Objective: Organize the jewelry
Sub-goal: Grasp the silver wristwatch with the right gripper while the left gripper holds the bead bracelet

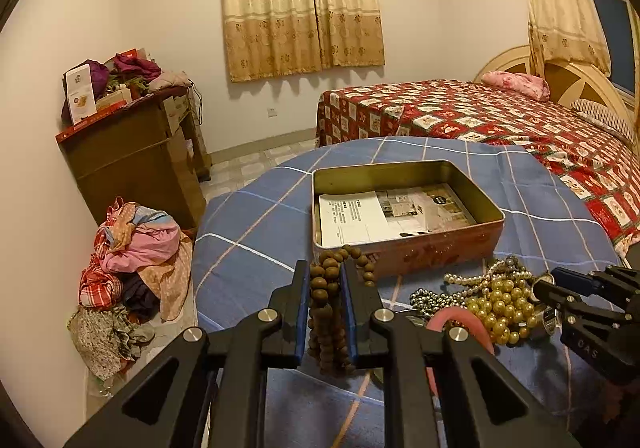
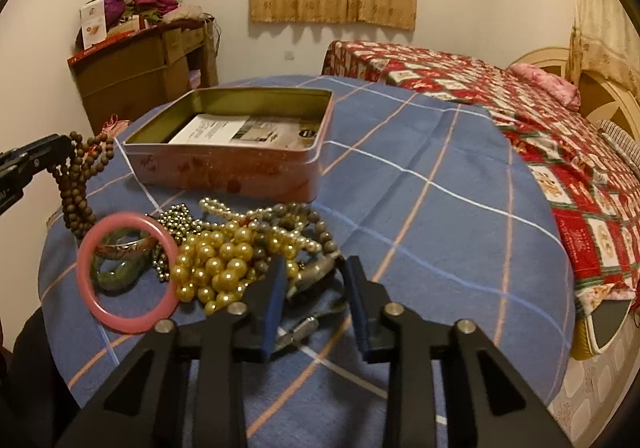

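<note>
My left gripper [image 1: 325,273] is shut on a string of brown wooden beads [image 1: 322,300], which hangs just in front of the open pink tin [image 1: 408,165]. The tin [image 2: 224,168] holds only printed paper [image 1: 360,216]. Beside it lies a jewelry heap: gold pearls [image 2: 224,264], a pink bangle [image 2: 128,322], a green bangle [image 2: 116,280], and silver and grey bead strands. My right gripper [image 2: 316,268] stands at the heap's near edge, its blue pads closed on a silver metal wristband [image 2: 318,267]. In the right wrist view, the left gripper [image 2: 66,152] and its beads [image 2: 76,192] show at far left.
Everything rests on a round table under a blue checked cloth [image 2: 420,208]. A bed with a red patterned cover [image 1: 480,108] stands behind it to the right. A brown cabinet piled with things [image 1: 132,156] and a heap of clothes on the floor [image 1: 132,268] are to the left.
</note>
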`<action>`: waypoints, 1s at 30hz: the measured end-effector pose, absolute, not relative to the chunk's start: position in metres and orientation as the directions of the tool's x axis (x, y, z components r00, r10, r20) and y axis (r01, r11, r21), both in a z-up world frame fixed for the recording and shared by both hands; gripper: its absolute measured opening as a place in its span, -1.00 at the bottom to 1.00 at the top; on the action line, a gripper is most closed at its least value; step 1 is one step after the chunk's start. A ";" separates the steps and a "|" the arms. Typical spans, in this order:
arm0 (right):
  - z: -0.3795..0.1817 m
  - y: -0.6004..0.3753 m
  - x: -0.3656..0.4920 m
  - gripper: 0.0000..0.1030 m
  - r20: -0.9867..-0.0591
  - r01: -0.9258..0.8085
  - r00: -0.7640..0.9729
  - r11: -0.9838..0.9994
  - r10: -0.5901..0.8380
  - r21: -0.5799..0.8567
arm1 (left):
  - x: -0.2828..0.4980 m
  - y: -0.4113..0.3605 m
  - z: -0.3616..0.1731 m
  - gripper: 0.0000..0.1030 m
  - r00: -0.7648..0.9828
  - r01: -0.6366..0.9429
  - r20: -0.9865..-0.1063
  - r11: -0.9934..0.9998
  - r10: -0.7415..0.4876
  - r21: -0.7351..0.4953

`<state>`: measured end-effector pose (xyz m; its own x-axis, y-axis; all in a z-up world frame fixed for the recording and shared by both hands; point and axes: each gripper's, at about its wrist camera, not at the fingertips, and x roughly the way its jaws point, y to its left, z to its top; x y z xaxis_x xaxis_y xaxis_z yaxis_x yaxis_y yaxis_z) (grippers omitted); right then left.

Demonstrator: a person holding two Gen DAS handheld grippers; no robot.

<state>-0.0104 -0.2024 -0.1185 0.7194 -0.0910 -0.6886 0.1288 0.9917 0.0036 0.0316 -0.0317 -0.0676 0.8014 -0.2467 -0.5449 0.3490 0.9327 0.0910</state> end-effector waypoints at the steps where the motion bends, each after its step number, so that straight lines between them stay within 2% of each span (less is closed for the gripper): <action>1: -0.119 -0.203 -0.009 -0.51 -0.694 0.125 0.715 0.992 -0.085 0.008 | 0.032 -0.032 -0.068 -0.71 0.800 0.349 -0.547 0.933 -0.245 0.093; 5: -0.119 -0.200 -0.005 -0.56 -0.707 0.110 0.702 0.994 -0.088 -0.015 | 0.036 -0.029 -0.071 -0.71 0.791 0.346 -0.561 0.935 -0.246 0.079; 12: -0.114 -0.193 -0.011 -0.80 -0.690 0.085 0.715 0.994 -0.113 -0.075 | 0.037 -0.021 -0.068 -0.71 0.786 0.340 -0.564 0.939 -0.254 0.050; 30: -0.086 -0.197 -0.011 -0.82 -0.621 0.100 0.766 0.985 -0.167 -0.142 | 0.040 -0.024 -0.061 -0.71 0.791 0.341 -0.561 0.937 -0.243 0.074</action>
<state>-0.0107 -0.1971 -0.0860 0.7656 -0.1674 -0.6212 0.1004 0.9848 -0.1416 0.0398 -0.0243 -0.0612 0.7912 -0.2431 -0.5612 0.3408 0.9372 0.0744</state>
